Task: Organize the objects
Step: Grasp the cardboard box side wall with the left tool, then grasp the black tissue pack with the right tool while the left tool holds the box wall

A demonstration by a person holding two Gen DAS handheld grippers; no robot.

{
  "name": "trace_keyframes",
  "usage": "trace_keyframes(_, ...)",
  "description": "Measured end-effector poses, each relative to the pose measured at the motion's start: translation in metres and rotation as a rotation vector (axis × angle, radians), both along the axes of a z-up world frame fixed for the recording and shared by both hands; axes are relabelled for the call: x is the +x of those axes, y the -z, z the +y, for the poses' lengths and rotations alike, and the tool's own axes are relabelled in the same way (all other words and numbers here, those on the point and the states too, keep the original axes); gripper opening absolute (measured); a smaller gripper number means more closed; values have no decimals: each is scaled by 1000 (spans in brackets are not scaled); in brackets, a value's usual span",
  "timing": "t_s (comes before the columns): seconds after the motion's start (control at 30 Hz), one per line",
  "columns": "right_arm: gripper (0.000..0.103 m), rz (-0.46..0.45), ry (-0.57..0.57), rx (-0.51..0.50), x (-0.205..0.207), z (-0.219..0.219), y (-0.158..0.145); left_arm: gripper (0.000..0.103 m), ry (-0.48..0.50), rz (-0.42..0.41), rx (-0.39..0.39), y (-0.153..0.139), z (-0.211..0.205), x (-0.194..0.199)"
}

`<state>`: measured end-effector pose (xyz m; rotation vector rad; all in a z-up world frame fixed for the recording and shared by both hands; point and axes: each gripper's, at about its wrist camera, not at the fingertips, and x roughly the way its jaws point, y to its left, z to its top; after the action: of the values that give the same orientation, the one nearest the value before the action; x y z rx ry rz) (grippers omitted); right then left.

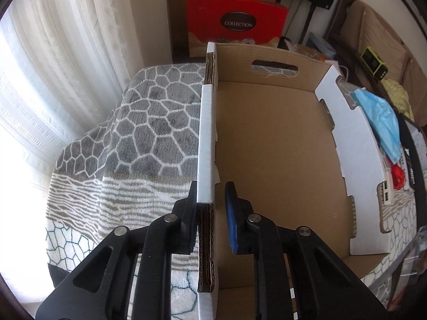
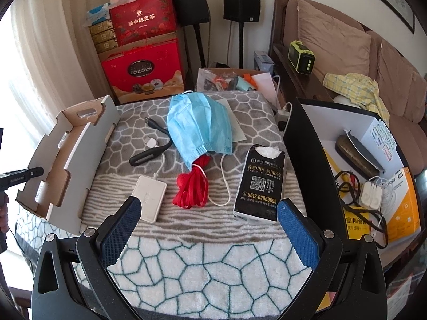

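The cardboard tray [image 1: 272, 146], filling the centre of the left wrist view, looks light and stiff, best taken by its thick side wall. The left gripper [image 1: 212, 221] at lower centre pinches that wall. The right gripper [image 2: 208, 229], at the bottom of its view, is spread wide and empty above the blanket [image 2: 202, 261].

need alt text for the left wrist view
The left gripper straddles the near wall of an empty cardboard tray on a grey patterned blanket. A blue face mask lies beyond the tray's far wall.
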<state>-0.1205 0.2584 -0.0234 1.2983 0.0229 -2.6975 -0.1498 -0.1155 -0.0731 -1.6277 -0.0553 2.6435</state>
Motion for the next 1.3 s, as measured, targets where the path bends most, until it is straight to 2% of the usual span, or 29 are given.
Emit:
trace_keyframes(0.03,102,-3,0,-2,-1,0,1,10,5,2,-13,0,0,0)
trace_keyframes(0.23,102,-5,17,-5,-7,10,-2,10,33,6,15,-1,-5,1)
trace_keyframes(0.37,100,-13,38,-6,-15,21,-6,10,49,-2,64,-2,-4,4)
trace_keyframes(0.6,96,-37,62,-22,-25,39,-5,10,94,-7,100,-4,17,22)
trace_keyframes(0.87,80,-102,87,-9,-40,56,11,10,19,25,122,-3,17,45)
trace_keyframes(1.3,79,-205,123,34,-68,57,54,10,3,33,115,-3,20,49)
